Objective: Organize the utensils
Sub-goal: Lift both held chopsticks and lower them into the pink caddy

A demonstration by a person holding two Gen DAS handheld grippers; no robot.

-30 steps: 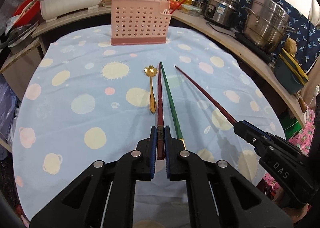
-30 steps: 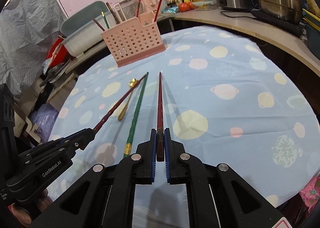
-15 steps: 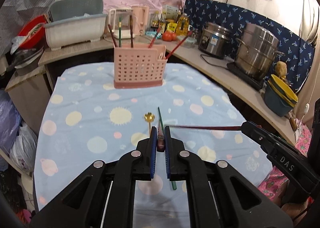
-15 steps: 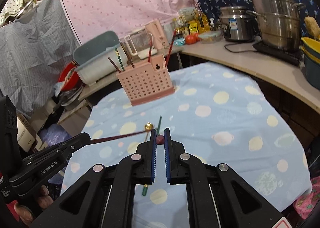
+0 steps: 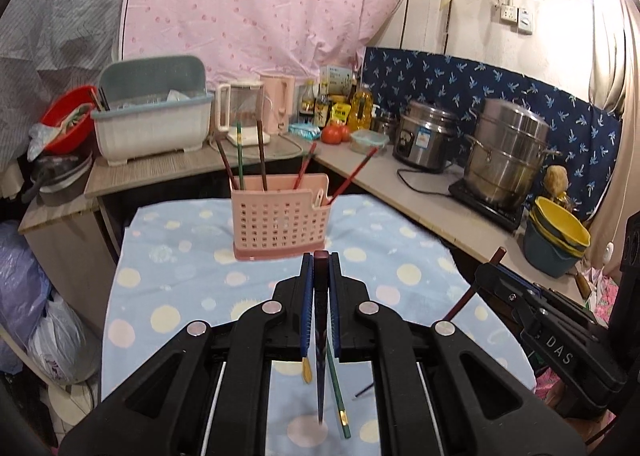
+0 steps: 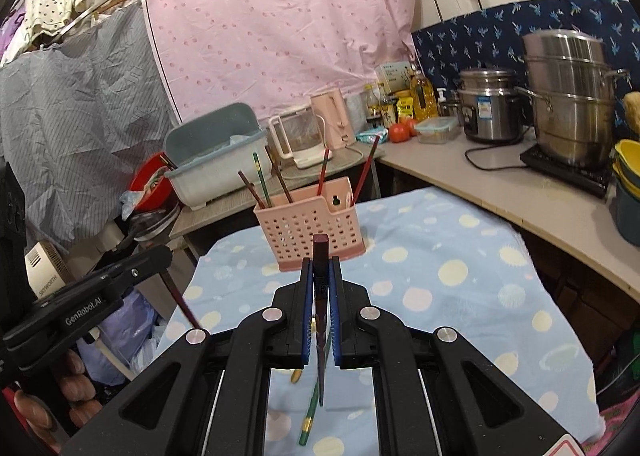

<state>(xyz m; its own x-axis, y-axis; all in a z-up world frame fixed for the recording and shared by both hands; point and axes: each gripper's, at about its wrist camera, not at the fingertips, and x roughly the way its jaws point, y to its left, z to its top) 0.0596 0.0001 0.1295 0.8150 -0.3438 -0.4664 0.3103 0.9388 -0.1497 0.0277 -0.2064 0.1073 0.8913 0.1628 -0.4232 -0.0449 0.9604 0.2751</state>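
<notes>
Chopsticks, one dark red stick per gripper, hang point-down above the spotted tablecloth. The left gripper has its jaws clamped on the thick end of its red chopstick; the right gripper is clamped likewise on the other red chopstick. Held by the top, each stick can probably drop tip-first into the pink basket, which stands ahead with several chopsticks already upright inside. A green chopstick and a gold spoon lie on the cloth below, not yet sorted.
</notes>
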